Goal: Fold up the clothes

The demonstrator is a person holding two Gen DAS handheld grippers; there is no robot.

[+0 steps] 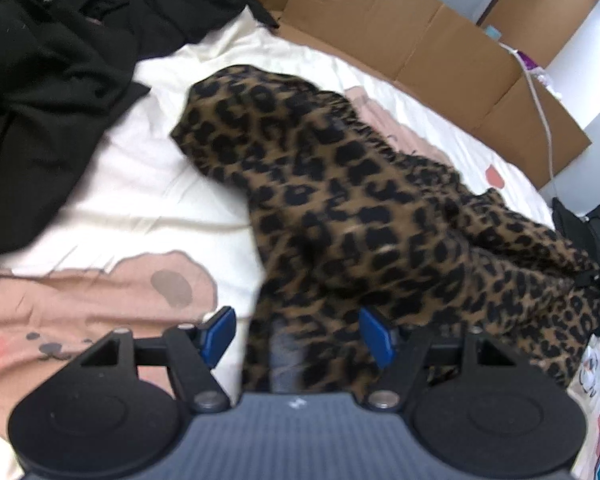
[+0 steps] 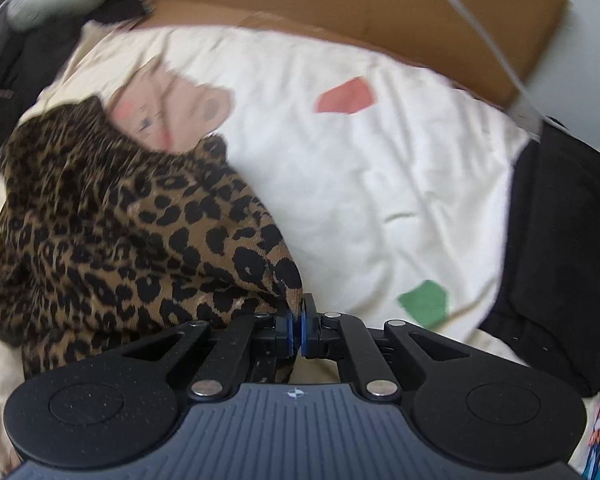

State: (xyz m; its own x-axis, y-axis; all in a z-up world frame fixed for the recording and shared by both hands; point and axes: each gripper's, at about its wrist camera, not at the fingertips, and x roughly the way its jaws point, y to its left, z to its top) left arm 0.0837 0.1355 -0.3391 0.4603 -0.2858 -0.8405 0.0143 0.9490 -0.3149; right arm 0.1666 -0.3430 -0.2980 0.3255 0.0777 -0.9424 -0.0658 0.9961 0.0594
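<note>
The leopard-print garment [image 1: 360,216] lies in a loose, rumpled heap across the middle of the cream bedsheet [image 1: 148,184], which carries a cartoon bear print; it is not flat yet, so the fold itself looks barely begun. A pile of black clothes [image 1: 48,92] sits at the far left of the bed, probably waiting its turn, and flattened cardboard [image 1: 420,36] lines the far edge against the wall. Another black item [image 2: 560,260] lies at the right side of the bed.

The right gripper [image 2: 296,330] is closed tight, its blue pads pinching a corner of the leopard fabric, with cloth trailing away to the left from that pinch; holding a corner like this suits drawing the piece out straight. The left gripper [image 1: 296,334] stands wide, its jaws spread to either side of a bunched ridge of the same garment; fabric lies between the pads but they do not press on it, so nothing is gripped there. It appears set to close on a second hold, so both hands can spread the garment
</note>
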